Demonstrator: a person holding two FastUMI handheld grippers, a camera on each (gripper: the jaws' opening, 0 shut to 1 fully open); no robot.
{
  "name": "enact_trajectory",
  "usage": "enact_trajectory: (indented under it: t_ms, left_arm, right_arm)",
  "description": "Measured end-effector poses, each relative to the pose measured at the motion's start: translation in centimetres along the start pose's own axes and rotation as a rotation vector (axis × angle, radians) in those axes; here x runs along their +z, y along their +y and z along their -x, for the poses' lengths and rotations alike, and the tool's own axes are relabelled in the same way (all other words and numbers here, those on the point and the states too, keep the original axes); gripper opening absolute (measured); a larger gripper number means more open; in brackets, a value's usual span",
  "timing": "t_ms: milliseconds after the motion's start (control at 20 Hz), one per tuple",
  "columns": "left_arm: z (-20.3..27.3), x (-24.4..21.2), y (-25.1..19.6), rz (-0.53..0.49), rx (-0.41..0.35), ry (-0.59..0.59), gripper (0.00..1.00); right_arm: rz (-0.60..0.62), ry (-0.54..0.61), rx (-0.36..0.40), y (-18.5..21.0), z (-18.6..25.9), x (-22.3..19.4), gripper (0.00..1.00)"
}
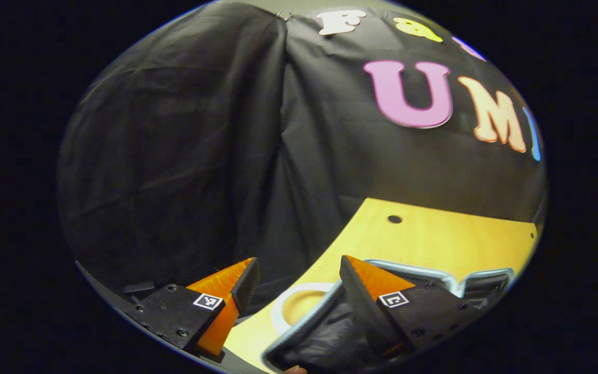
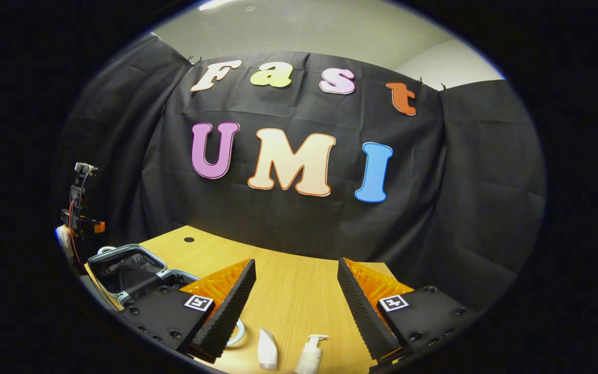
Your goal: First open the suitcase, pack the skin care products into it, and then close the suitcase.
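1. A wooden table (image 2: 299,291) stands against the black cloth wall.
2. The right gripper (image 2: 296,301) hangs with fingers apart, empty; just below its gap lie a white tube (image 2: 267,349) and a pump bottle (image 2: 310,354), long axes along the fingers.
3. The open suitcase (image 2: 122,267) lies left of the tube, under the spread, empty left gripper (image 1: 299,296).
4. The right gripper seems nearer the products.

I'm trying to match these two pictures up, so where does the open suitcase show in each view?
Left gripper view: the suitcase lies at bottom right, open, just behind the left gripper, whose right finger overlaps its dark lining.
Right gripper view: the suitcase sits at lower left, open, beside the right gripper.
Shared landmark: the small round hole in the wooden table, just beyond the suitcase.
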State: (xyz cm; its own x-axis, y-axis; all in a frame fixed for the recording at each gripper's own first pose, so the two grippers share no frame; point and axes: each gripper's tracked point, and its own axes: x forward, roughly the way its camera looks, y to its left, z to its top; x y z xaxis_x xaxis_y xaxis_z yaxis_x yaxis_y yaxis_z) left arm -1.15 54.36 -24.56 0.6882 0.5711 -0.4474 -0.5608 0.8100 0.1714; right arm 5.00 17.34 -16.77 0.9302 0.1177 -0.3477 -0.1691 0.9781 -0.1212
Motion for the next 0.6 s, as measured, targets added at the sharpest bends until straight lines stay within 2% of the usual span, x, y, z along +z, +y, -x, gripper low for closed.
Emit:
enact_trajectory:
  t_ms: [250,300,500,600]
  left_arm:
    - [9.1,4.6,-11.9,-0.003,-0.199,-0.111,0.96]
    - [10.7,5.1,-13.5,-0.008,-0.220,-0.125,0.93]
    - [16.3,6.1,-20.6,0.006,-0.335,-0.148,0.93]
    - [19.7,5.4,-25.9,-0.021,-0.415,-0.145,0.92]
  right_arm:
    - [-0.059,-0.011,0.005,-4.4,1.7,-0.6,1.00]
    - [-0.065,-0.015,0.004,-5.2,1.9,-0.7,1.00]
    - [-0.091,-0.023,-0.007,-8.9,3.0,-1.4,1.00]
    - [-0.110,-0.021,-0.009,-10.6,3.6,-2.0,1.00]
